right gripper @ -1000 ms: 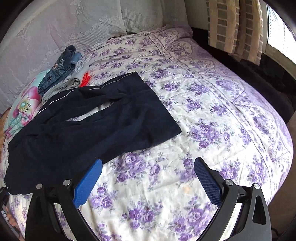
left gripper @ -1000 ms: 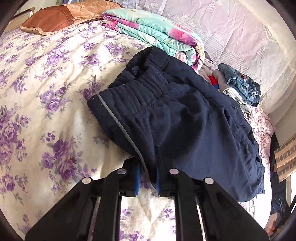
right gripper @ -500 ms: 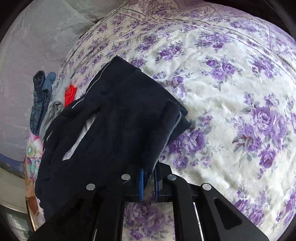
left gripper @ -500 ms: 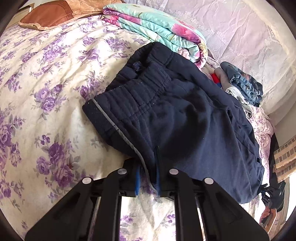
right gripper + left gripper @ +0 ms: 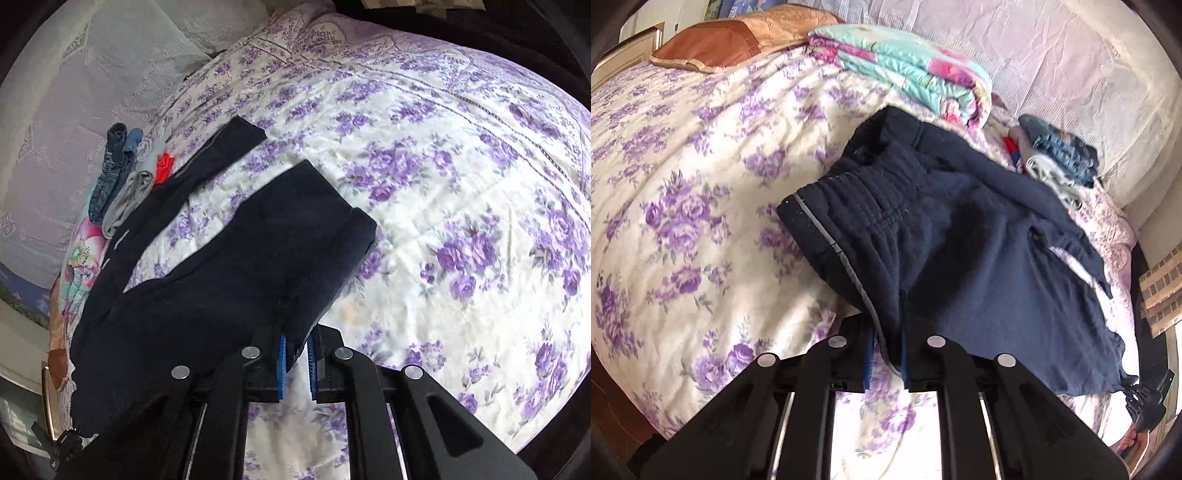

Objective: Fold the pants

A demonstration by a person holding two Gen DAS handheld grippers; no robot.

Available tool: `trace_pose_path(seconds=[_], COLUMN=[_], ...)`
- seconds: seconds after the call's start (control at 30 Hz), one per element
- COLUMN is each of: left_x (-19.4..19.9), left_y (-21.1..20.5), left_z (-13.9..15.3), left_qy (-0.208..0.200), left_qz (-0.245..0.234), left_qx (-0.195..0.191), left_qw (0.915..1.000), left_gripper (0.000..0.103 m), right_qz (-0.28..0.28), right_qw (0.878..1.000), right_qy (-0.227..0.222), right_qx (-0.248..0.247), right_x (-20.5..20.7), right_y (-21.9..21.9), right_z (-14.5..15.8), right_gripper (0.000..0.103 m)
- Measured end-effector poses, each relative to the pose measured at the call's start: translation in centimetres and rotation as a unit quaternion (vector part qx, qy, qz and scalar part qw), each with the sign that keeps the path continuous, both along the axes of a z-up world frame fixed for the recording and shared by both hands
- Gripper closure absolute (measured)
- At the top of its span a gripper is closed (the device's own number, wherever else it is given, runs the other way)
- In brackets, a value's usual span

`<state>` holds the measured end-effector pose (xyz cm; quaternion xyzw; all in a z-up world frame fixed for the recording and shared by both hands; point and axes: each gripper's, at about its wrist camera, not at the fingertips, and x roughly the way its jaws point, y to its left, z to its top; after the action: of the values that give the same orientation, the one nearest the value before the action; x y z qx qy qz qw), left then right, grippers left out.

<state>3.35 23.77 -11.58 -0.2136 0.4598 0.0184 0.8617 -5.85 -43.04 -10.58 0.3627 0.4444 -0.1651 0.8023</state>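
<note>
Dark navy pants (image 5: 960,240) with a grey side stripe lie on a bed. My left gripper (image 5: 885,354) is shut on the pants at the waistband side seam, with the elastic waistband just ahead. My right gripper (image 5: 295,354) is shut on the near leg of the pants (image 5: 266,258) close to its hem and holds it lifted off the bed. The other leg (image 5: 207,158) lies stretched toward the back wall.
The bed has a white bedspread with purple flowers (image 5: 461,221). A folded turquoise and pink blanket (image 5: 905,62) and a brown pillow (image 5: 713,48) lie at the head. A stack of folded jeans and grey clothes (image 5: 1060,155) sits by the wall; it also shows in the right wrist view (image 5: 118,173).
My right gripper went from open above the bed to shut on the near pant leg and has lifted it. My left gripper stays shut on the waistband edge.
</note>
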Motion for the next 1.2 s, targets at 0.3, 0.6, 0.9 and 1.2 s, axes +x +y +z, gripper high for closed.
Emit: trace_pose_path(seconds=[0.3,0.6,0.9,1.2], left_x=[-3.6,12.1,17.8,16.1], left_y=[2.3,-2.9,-4.9,-4.5], left_z=[5.8,6.2,-1.0,-0.8], left_qy=[-0.04,-0.001,0.083,0.077], left_qz=[0.045,-0.095,-0.112,-0.117], left_qx=[0.067,0.057,0.08,0.104], left_qw=[0.996,0.9939,0.987,0.9846], left_gripper=[0.039,0.042,0.072,0.086], right_qz=[-0.022,0.052,0.011,-0.003], right_qw=[0.987,0.998,0.998,1.0], right_qy=[0.049,-0.028,0.024,0.018], right_qx=[-0.151,0.002,0.061,-0.008], right_x=[-1.0,16.7,28.1,24.6], right_y=[-0.6,-4.4,-5.5,-5.9], right_z=[4.7,5.5,-3.7,-0.2], right_gripper=[0.032,0.026,0.063,0.092])
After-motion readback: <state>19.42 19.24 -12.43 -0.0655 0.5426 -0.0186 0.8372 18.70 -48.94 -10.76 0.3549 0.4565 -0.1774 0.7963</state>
